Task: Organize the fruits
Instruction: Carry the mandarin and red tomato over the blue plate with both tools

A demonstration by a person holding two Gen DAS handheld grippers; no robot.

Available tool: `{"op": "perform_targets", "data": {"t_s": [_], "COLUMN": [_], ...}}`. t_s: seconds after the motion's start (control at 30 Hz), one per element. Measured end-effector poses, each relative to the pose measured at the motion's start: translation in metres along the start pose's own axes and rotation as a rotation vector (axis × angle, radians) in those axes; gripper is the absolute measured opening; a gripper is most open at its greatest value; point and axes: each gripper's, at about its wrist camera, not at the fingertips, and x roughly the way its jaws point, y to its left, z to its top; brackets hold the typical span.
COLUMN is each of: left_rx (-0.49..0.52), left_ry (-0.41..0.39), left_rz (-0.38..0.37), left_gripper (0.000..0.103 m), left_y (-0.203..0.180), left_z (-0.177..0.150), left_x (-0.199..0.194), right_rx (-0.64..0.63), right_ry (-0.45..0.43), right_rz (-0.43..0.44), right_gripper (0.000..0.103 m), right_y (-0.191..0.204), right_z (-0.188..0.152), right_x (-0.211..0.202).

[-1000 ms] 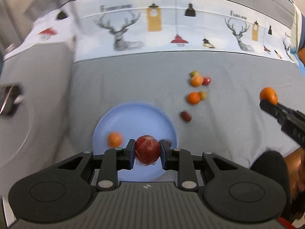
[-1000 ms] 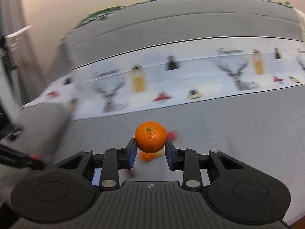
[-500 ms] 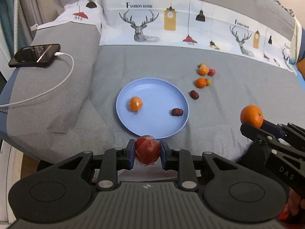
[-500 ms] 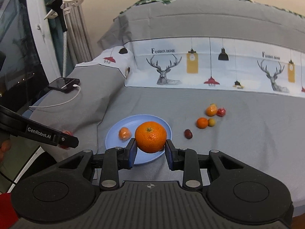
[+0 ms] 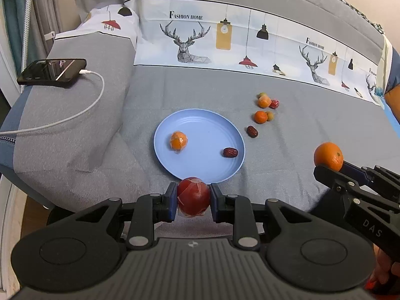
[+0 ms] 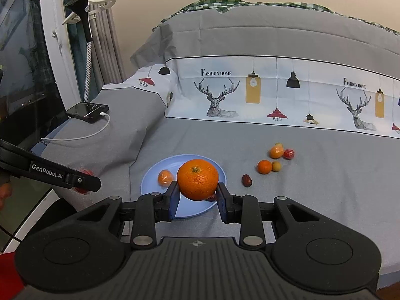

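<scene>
In the left wrist view, the left gripper [image 5: 192, 201] sits at the lower centre of the frame, its blue pads pressed against a red fruit in clear wrap [image 5: 193, 197] – the jaws are closed tight on it. Just above the fruit lies the near rim of a blue plate [image 5: 200, 120], which rests on the grey bedspread [image 5: 312, 115]. On the plate are a wrapped orange fruit [image 5: 178, 141] toward its left side and a dark red date [image 5: 230, 152] toward its right. To the upper right of the plate, a second date [image 5: 252, 131] and a small cluster of loose fruits [image 5: 266, 107] lie on the cloth. At the right edge, the right gripper [image 5: 332, 167] reaches in, holding an orange [image 5: 328, 156]. A phone [image 5: 52, 72] with a white cable lies at the upper left.

In the right wrist view, the right gripper [image 6: 197, 195] holds the orange [image 6: 198, 179] at the centre of the frame – its pads clamp the fruit on both sides. Behind the orange, the blue plate [image 6: 150, 187] shows with the wrapped orange fruit [image 6: 165, 178] on it. The loose fruits [image 6: 273, 160] lie to the right. At the left edge, the left gripper [image 6: 83, 182] appears side-on, with the red fruit partly hidden behind it.
</scene>
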Motion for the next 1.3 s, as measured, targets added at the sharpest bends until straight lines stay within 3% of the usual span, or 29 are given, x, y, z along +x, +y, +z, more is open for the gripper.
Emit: {"op": "perform_targets", "data": {"t_s": [0.37, 0.7, 1.3], "left_rx": [-0.013, -0.041, -0.032], "left_ry": [0.017, 0.011, 0.072], "left_rz": [0.003, 0.009, 0.015], "left_gripper": [0.029, 0.029, 0.029], "left_y": [0.004, 0.010, 0.018], "left_z": [0.006, 0.031, 0.073], "left_x": [0.012, 0.037, 0.127], "right_rx": [0.002, -0.023, -0.066], "right_ry": [0.026, 0.045, 0.132], "right_rz": [0.006, 0.030, 0.044], "right_gripper": [0.033, 0.033, 0.033], "right_y": [-0.001, 0.004, 0.011], "right_z": [0.001, 0.007, 0.014], "right_x": [0.010, 0.039, 0.131]}}
